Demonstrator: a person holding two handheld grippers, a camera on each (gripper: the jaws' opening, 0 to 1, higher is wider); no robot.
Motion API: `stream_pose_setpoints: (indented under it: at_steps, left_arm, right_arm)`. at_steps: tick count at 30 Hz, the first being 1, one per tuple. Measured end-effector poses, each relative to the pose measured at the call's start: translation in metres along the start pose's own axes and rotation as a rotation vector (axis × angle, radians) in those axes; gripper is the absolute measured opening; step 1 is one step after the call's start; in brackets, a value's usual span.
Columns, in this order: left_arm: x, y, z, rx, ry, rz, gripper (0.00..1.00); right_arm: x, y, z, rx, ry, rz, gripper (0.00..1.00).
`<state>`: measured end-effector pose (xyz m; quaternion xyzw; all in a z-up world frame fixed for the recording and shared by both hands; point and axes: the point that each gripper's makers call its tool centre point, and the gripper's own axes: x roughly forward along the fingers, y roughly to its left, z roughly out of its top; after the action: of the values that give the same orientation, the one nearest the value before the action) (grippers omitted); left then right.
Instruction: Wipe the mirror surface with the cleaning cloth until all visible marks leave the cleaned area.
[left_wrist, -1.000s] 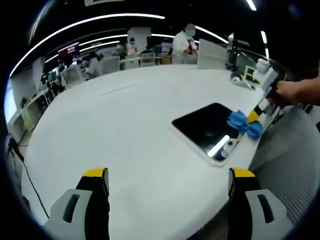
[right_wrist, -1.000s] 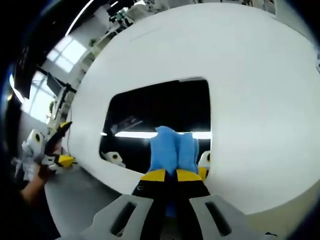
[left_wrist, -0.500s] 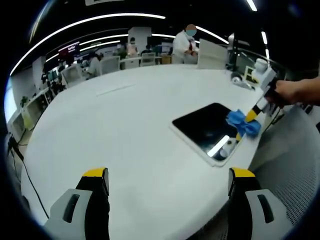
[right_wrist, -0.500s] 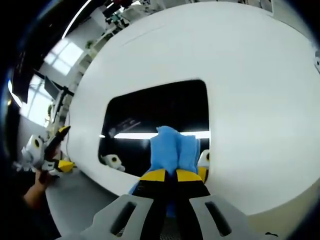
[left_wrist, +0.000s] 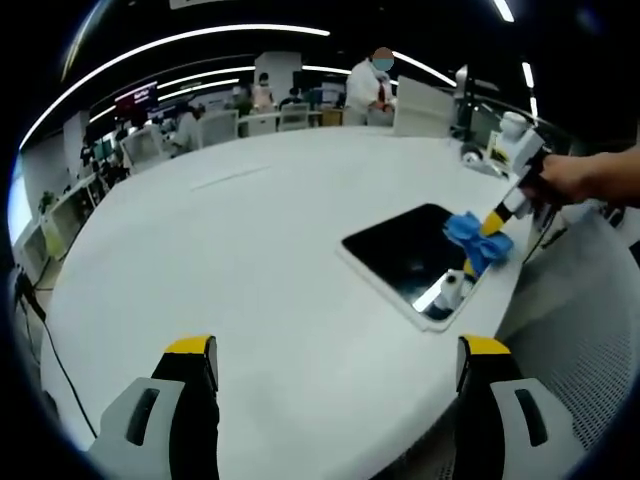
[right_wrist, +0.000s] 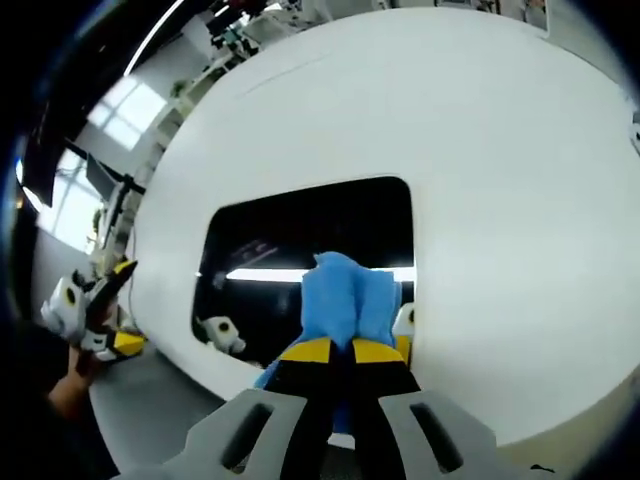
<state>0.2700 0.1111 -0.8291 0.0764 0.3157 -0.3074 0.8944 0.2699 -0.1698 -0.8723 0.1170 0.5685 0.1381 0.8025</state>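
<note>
We clench the soft, bunched cleaning cloth (right_wrist: 347, 298) in the right gripper (right_wrist: 331, 351) against the fragile mirror (right_wrist: 300, 245), while the left gripper (left_wrist: 335, 360) gapes empty, well apart from the mirror.

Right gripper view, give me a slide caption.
Right gripper presses a folded blue cloth onto a dark rectangular mirror on a white table.

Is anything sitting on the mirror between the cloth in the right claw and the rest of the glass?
Nothing visible does. The right claw is shut on the blue cloth, already on the mirror, whose dark surface ahead carries only reflections.
</note>
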Motion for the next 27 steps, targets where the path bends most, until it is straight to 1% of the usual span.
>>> stream_pose_setpoints:
  at_steps: [5, 16, 27]
  left_arm:
    - [0.0, 0.001, 0.0, -0.008, -0.005, 0.005, 0.99]
    - [0.001, 0.0, -0.001, -0.005, 0.003, 0.0, 0.99]
    - [0.002, -0.004, -0.001, 0.005, 0.009, -0.017, 0.99]
  right_arm:
    - [0.002, -0.002, 0.008, -0.011, 0.001, -0.003, 0.0]
    - [0.007, -0.006, 0.026, 0.005, -0.004, -0.012, 0.0]
    - [0.01, -0.008, 0.037, 0.004, -0.013, -0.033, 0.0]
